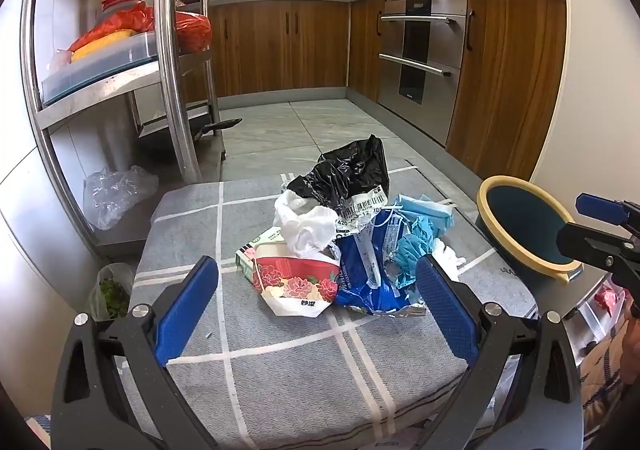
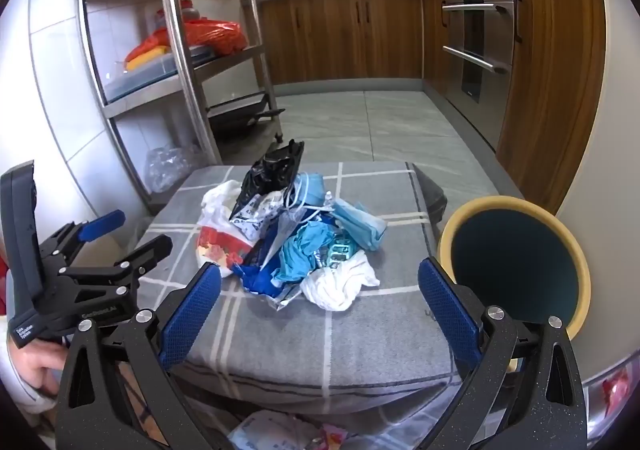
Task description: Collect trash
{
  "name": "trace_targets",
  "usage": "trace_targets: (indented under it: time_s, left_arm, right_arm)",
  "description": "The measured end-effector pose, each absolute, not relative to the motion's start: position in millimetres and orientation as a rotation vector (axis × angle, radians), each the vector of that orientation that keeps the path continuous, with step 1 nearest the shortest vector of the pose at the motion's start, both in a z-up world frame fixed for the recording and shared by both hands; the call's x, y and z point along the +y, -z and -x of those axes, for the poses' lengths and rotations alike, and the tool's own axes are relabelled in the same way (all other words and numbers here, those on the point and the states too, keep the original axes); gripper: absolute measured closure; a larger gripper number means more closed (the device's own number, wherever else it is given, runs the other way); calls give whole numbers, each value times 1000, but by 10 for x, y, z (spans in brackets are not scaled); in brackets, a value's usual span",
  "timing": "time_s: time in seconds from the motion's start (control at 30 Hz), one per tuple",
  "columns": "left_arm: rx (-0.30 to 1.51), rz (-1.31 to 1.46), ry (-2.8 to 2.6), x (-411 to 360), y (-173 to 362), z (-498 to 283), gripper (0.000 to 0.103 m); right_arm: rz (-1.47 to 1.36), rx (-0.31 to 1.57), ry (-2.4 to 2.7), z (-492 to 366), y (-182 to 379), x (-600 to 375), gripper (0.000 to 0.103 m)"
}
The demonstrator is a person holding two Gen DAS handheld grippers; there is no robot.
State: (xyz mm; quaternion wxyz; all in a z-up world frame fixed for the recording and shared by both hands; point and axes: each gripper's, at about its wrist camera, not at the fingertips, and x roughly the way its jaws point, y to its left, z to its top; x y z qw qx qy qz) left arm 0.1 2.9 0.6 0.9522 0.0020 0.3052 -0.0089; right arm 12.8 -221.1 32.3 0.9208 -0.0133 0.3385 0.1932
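**Ana:** While both tools hang over the near edge of the grey checked cushion (image 1: pixel 280 362), look at the left gripper (image 1: pixel 316 314): jaws spread wide, blue pads bare, nothing between them.

**Ben:** Same story for the right gripper (image 2: pixel 320 314), spread to the full and pinching nothing. Both tilt down toward the trash pile (image 2: pixel 292 242), which sits in the middle of the cushion, just beyond the fingertips and apart from them.

**Ana:** And what a heap! On the pile's near left, a red floral paper wrapper (image 1: pixel 296 282); beside it, a crumpled blue foil bag (image 1: pixel 368 278). White tissue (image 1: pixel 304 226) rides on top, and a black plastic bag (image 1: pixel 348 173) with a barcode label stands at the pile's far side.

**Ben:** On the pile's right, light-blue face masks (image 2: pixel 356 226) and a wad of white paper (image 2: pixel 340 286) toward the near edge.

**Ana:** Right of the pile, off the cushion's edge, sits the round bin (image 2: pixel 516 270), cream rim, dark inside, mouth tipped toward the grippers.

**Ben:** Left of the pile, beyond the cushion, a steel shelf rack (image 1: pixel 172 49); a clear plastic bag (image 1: pixel 116 193) lies at its foot.
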Motion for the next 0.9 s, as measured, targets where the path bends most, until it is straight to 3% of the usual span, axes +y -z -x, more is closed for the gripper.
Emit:
trace_targets:
  time_s: [0.9]
  left_arm:
    - [632, -1, 18, 25, 42, -12, 6]
  right_arm:
    - [13, 695, -409, -129, -313, -2243, 5]
